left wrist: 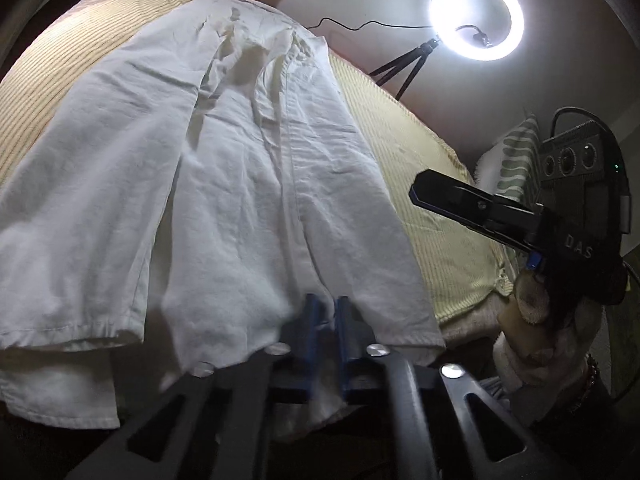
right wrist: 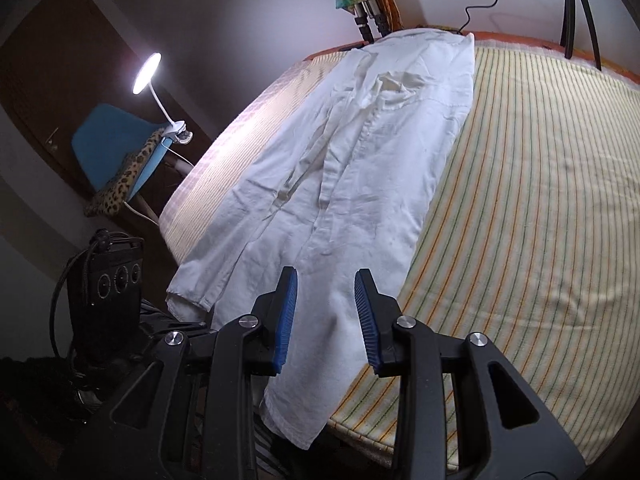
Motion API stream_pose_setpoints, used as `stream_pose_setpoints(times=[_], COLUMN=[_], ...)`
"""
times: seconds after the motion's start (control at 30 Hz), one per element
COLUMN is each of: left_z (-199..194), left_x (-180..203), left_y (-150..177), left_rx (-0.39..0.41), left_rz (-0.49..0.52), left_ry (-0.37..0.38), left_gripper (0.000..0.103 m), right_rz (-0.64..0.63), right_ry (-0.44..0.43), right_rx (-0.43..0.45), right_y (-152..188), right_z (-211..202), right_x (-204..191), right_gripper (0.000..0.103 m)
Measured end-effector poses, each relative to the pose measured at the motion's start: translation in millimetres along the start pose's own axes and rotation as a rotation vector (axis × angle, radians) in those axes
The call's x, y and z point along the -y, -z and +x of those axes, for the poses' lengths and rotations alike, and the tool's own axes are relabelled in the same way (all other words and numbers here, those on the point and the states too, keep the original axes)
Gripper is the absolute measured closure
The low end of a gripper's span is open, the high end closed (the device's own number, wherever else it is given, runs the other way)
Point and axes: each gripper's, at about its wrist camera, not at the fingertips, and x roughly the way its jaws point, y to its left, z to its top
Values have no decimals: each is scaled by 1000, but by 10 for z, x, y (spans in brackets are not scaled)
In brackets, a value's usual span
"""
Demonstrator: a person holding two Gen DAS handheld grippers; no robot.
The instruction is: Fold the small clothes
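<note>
1. While the white garment (right wrist: 352, 152) is spread lengthwise on the striped bed (right wrist: 520, 200), its near hem is pinched by the left hand-held gripper (left wrist: 328, 320).
2. At that hem, the right hand-held gripper (right wrist: 326, 312) is held partly open over the cloth.

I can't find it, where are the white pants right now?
The white pants lie spread along the striped yellow bedcover, leg hems hanging over the near edge. The left claw pinches one hem; the right claw is open over the other.

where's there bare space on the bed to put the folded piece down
The striped bedcover is bare right of the white garment, out to the tripod legs. A narrower strip lies left of it, toward the desk lamp. The near edge is crowded by both tools.
</note>
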Motion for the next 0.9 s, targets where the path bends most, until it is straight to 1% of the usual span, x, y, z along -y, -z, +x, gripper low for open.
stream_pose_setpoints(times=[0.1, 0.17, 0.23, 0.37, 0.43, 0.5, 0.53, 0.57, 0.6, 0.63, 0.67, 0.7, 0.77, 0.9], left_z=[-135, -297, -386, -364, -324, -291, -282, -268, -254, -233, -210, -198, -180, -252], left_x=[71, 142, 176, 74, 52, 41, 43, 50, 36, 18, 14, 20, 40, 105], left_y=[-23, -52, -74, -74, -44, -8, 8, 13, 24, 41, 57, 77, 83, 40], left_rx=[51, 98, 117, 103, 97, 86, 87, 88, 82, 75, 66, 62, 56, 60], left_rz=[28, 78, 113, 77, 69, 76, 92, 109, 118, 117, 124, 135, 149, 176], left_ry=[-6, -29, -52, -61, -68, -75, -88, -102, -111, -113, -118, -123, -125, -131], left_gripper=[103, 103, 103, 103, 103, 103, 103, 103, 103, 103, 103, 103, 103, 101], right_rz=[8, 22, 14, -33, -41, -58, -77, -113, -148, -197, -248, -256, -220, -190], right_ry=[2, -6, 3, 56, 64, 79, 98, 128, 163, 186, 214, 215, 169, 137], right_rx=[24, 44, 46, 28, 18, 7, -12, -54, -98, -80, -82, -89, -80, 16], right_y=[-36, -84, -146, -223, -237, -241, -227, -179, -94, -20, 19, 9, -45, -188], right_z=[-52, -66, -13, 155, 224, 312, 372, 474, 569, 576, 572, 549, 453, 261], right_x=[27, 54, 48, 11, 25, 35, 34, 19, 15, -16, -81, -110, -103, -106], right_gripper=[70, 70, 70, 70, 70, 70, 72, 76, 77, 77, 77, 77, 77, 77])
